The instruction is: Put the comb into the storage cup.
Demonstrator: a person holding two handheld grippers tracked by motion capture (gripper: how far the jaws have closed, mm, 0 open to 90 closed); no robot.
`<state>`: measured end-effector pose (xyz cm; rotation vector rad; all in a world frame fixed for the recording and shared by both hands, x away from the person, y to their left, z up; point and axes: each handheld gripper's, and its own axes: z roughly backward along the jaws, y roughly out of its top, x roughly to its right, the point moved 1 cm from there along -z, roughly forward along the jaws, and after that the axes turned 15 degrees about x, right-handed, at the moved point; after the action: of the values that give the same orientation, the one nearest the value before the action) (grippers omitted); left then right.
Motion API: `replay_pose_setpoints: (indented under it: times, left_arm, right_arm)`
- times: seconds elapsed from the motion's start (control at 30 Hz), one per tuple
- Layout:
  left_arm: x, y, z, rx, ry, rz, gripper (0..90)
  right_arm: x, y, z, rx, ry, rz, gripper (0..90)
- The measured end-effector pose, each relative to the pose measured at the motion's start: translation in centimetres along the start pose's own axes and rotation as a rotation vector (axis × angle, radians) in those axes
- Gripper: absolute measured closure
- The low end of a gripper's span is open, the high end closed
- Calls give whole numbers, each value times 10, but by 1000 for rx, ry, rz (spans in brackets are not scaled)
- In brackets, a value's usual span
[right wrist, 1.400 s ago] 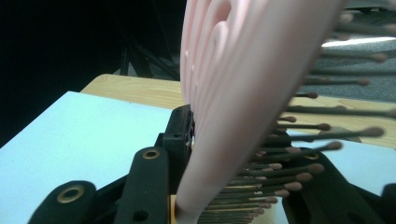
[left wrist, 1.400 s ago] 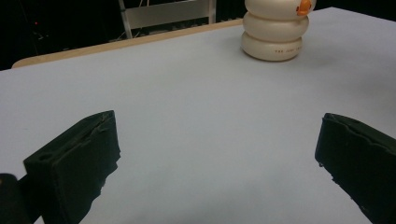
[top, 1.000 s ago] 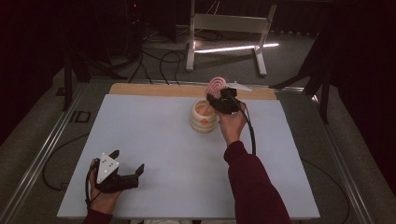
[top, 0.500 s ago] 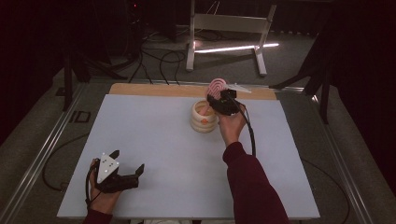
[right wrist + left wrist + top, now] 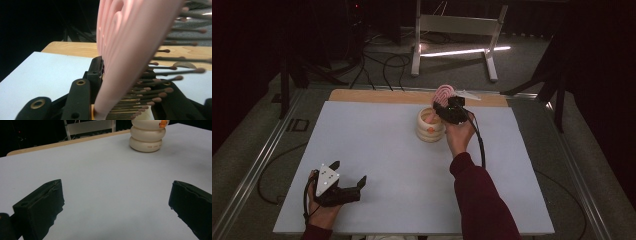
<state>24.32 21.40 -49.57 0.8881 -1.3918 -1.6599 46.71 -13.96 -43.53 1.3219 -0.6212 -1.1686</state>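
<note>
Dim floor and cables ring the white table (image 5: 377, 150); nothing has shifted since a second ago; right gripper (image 5: 448, 106) stays clamped on the pink brush (image 5: 444, 93) above the cream holder (image 5: 430, 125), insertion likely pending; left gripper (image 5: 346, 181) rests open.

light: dim room, black surround, white table top (image 5: 377, 150) evenly lit from above | source: bright strip light (image 5: 462, 51) on the floor behind, with glare | shadows: soft and faint | focus: high view slightly grainy; pink hairbrush (image 5: 130, 50) very close, its bristles blurred | left gripper view: fairly sharp
</note>
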Motion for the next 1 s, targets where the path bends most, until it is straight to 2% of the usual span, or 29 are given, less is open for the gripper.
replay_pose_setpoints:
  times: [0.83,1.0]
  left_arm:
    - [0,0,0,-3,-1,0,7]
    - [0,-1,1,-4,2,0,7]
  right_arm:
    - [11,-5,-1,-9,10,-62,637]
    - [13,-6,-2,-16,7,-56,636]
